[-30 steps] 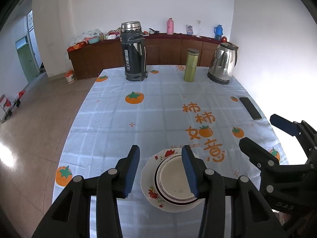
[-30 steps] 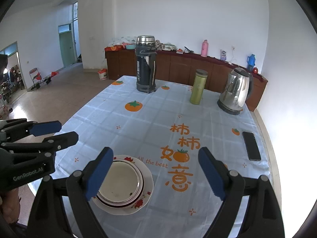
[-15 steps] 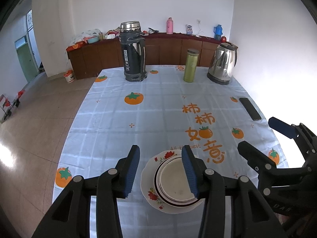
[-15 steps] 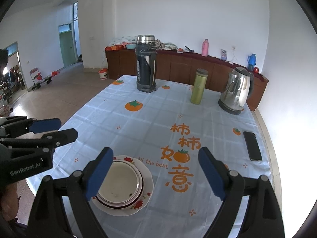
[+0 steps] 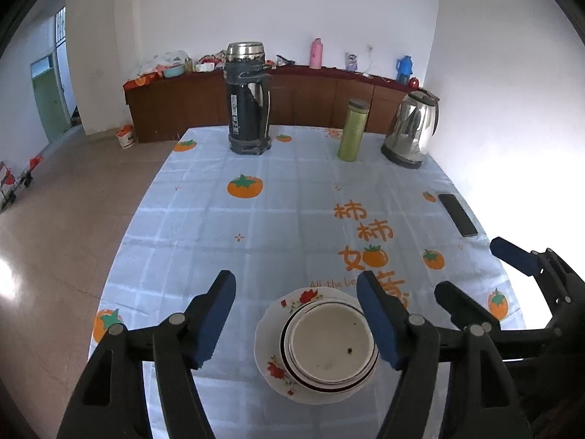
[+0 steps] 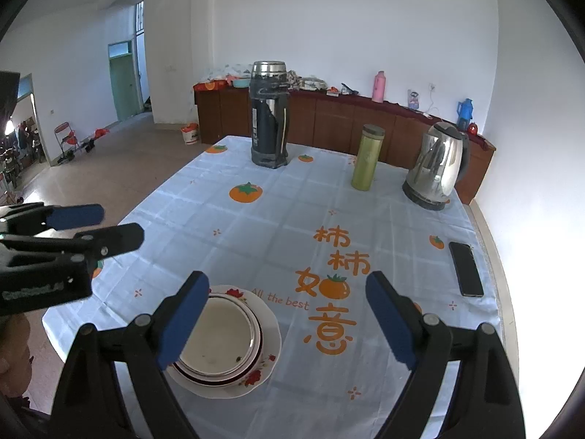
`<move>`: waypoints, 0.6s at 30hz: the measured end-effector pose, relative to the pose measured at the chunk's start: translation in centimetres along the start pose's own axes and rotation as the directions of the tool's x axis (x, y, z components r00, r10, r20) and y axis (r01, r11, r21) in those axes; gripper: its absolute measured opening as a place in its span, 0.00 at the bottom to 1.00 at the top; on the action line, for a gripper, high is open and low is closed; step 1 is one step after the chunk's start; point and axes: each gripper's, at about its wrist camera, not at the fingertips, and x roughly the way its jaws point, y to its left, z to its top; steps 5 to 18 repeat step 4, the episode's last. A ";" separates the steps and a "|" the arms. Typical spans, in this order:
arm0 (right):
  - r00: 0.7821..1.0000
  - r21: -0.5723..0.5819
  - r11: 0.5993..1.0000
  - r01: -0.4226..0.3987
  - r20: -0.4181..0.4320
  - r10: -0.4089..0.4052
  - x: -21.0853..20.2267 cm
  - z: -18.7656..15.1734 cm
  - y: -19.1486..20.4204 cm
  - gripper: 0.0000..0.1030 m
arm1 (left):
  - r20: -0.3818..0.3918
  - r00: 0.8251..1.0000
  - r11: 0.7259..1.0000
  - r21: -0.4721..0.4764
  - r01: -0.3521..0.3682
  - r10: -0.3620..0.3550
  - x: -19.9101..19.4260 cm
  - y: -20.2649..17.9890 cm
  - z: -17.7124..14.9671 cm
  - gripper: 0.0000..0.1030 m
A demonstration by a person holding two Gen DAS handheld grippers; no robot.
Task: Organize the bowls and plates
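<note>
Your left gripper [image 5: 298, 316] is spreading its jaws above the table [image 5: 285, 219], nothing pinched between the pads; your right gripper [image 6: 289, 320] stands released and empty. The white bowl [image 5: 329, 345] sits nested in the floral-rimmed plate [image 5: 268, 356] at the near edge of the persimmon-print tablecloth. The thermos [image 5: 248, 98], green flask [image 5: 353, 130] and kettle [image 5: 413, 135] stand upright at the far end.

Right rim of bowl [image 5: 331, 347] covered by left gripper [image 5: 298, 320] pad. Left rim of plate [image 6: 268, 340] hidden behind right gripper [image 6: 289, 320] at 7 o'clock. Sideboard [image 6: 329, 117] clutter at 12 o'clock too small to identify. Both gripper bodies cropped at 6 o'clock.
</note>
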 end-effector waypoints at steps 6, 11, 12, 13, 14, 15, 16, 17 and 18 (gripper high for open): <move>1.000 -0.003 1.000 -0.001 -0.003 0.001 0.3 -0.1 0.0 0.86 | 0.018 1.000 1.000 0.022 -0.007 0.007 -0.4 -0.4 0.1 0.69; 1.000 -0.003 1.000 -0.001 -0.003 0.001 0.3 -0.1 0.0 0.86 | 0.018 1.000 1.000 0.022 -0.007 0.007 -0.4 -0.4 0.1 0.69; 1.000 -0.003 1.000 -0.001 -0.003 0.001 0.3 -0.1 0.0 0.86 | 0.018 1.000 1.000 0.022 -0.007 0.007 -0.4 -0.4 0.1 0.69; 1.000 -0.003 1.000 -0.001 -0.003 0.001 0.3 -0.1 0.0 0.86 | 0.018 1.000 1.000 0.022 -0.007 0.007 -0.4 -0.4 0.1 0.69; 1.000 -0.003 1.000 -0.001 -0.003 0.001 0.3 -0.1 0.0 0.86 | 0.018 1.000 1.000 0.022 -0.007 0.007 -0.4 -0.4 0.1 0.69; 1.000 -0.003 1.000 -0.001 -0.003 0.001 0.3 -0.1 0.0 0.86 | 0.018 1.000 1.000 0.022 -0.007 0.007 -0.4 -0.4 0.1 0.69; 1.000 -0.003 1.000 -0.001 -0.003 0.001 0.3 -0.1 0.0 0.86 | 0.018 1.000 1.000 0.022 -0.007 0.007 -0.4 -0.4 0.1 0.69; 1.000 -0.003 1.000 -0.001 -0.003 0.001 0.3 -0.1 0.0 0.86 | 0.018 1.000 1.000 0.022 -0.007 0.007 -0.4 -0.4 0.1 0.69; 1.000 -0.003 1.000 -0.001 -0.003 0.001 0.3 -0.1 0.0 0.86 | 0.018 1.000 1.000 0.022 -0.007 0.007 -0.4 -0.4 0.1 0.69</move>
